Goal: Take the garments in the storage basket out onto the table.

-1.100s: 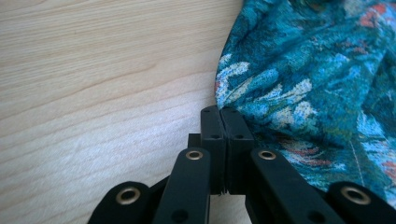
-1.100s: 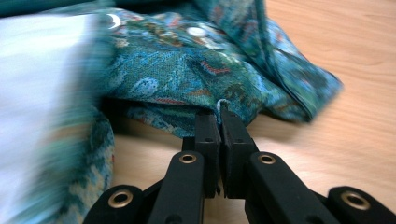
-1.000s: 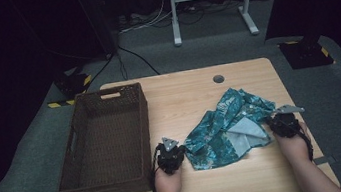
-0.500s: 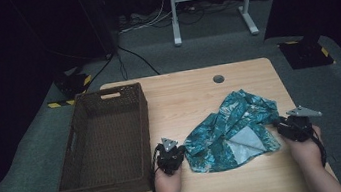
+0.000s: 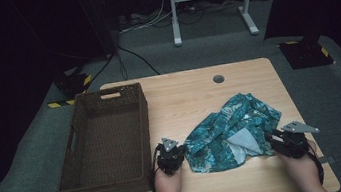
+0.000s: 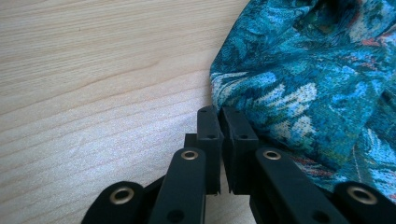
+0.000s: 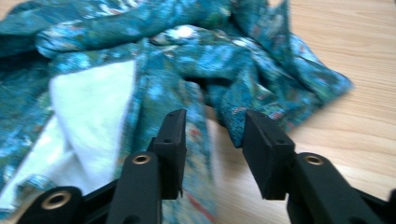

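Note:
A crumpled teal patterned cloth [image 5: 232, 133] lies on the front right part of the wooden table [image 5: 183, 94], with a pale underside patch showing. My left gripper [image 5: 181, 151] rests at the cloth's left edge. In the left gripper view its jaws [image 6: 220, 112] are shut, tips against the cloth [image 6: 303, 70], and no fabric shows between them. My right gripper [image 5: 269, 137] is at the cloth's right edge. Its jaws [image 7: 214, 119] have just been opening and stand apart, with a fold of cloth [image 7: 187, 56] lying under the gap, unpressed.
A dark woven basket [image 5: 75, 134] with nothing in it stands on the table's left side, close beside my left hand. A cable hole [image 5: 218, 78] sits near the table's far edge. Grey desk legs [image 5: 178, 39] and cables are on the floor behind.
My right gripper has drawn back to the right and toward the front edge, and its jaws have parted off the cloth. The cloth's right side has settled. The left gripper has kept still.

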Demonstrator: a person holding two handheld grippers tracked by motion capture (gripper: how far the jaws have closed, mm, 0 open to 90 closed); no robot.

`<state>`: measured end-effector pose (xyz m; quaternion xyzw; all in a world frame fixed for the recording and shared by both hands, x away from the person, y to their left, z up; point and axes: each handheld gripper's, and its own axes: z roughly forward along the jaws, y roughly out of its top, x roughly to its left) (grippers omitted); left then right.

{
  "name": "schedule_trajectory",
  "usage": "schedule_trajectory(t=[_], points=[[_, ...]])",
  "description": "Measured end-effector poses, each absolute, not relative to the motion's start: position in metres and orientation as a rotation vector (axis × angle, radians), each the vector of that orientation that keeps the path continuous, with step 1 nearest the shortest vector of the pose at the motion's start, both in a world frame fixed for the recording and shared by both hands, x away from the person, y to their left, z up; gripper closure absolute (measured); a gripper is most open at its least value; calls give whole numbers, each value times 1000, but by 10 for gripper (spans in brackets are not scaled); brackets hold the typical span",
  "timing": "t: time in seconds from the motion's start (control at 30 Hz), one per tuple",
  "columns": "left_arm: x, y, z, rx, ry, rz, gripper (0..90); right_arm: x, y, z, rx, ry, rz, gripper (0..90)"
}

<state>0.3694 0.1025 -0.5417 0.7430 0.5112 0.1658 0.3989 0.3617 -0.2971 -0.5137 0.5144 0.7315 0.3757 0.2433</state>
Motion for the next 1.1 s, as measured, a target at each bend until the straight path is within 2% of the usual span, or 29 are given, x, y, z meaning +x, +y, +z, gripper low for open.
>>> schedule_trajectory(t=[0.2, 0.33, 0.43, 0.5, 0.6, 0.67, 0.73, 0.83, 0.9, 1.1], points=[[370, 103, -542, 1876, 1297, 413, 855, 355, -313, -506, 1398, 1950, 959, 555], [370, 102, -541, 1887, 1285, 422, 838, 348, -311, -498, 1376, 1931, 989, 580], [369, 100, -541, 1902, 1267, 432, 796, 345, -304, -500, 1370, 1968, 1025, 617], [369, 100, -541, 1898, 1262, 420, 773, 346, -297, -506, 1368, 2008, 1031, 609], [369, 100, -540, 1880, 1277, 392, 677, 349, -288, -518, 1372, 2065, 1010, 580], [369, 100, -539, 1859, 1294, 361, 662, 352, -285, -524, 1378, 2086, 992, 580], [367, 98, -534, 1830, 1285, 376, 645, 353, -284, -528, 1386, 2105, 983, 622], [366, 96, -523, 1797, 1263, 401, 619, 350, -283, -533, 1370, 2144, 966, 766], [365, 93, -515, 1784, 1242, 418, 605, 346, -281, -533, 1358, 2168, 962, 826], [365, 73, -508, 1821, 1184, 397, 577, 326, -272, -525, 1315, 2225, 956, 839]])
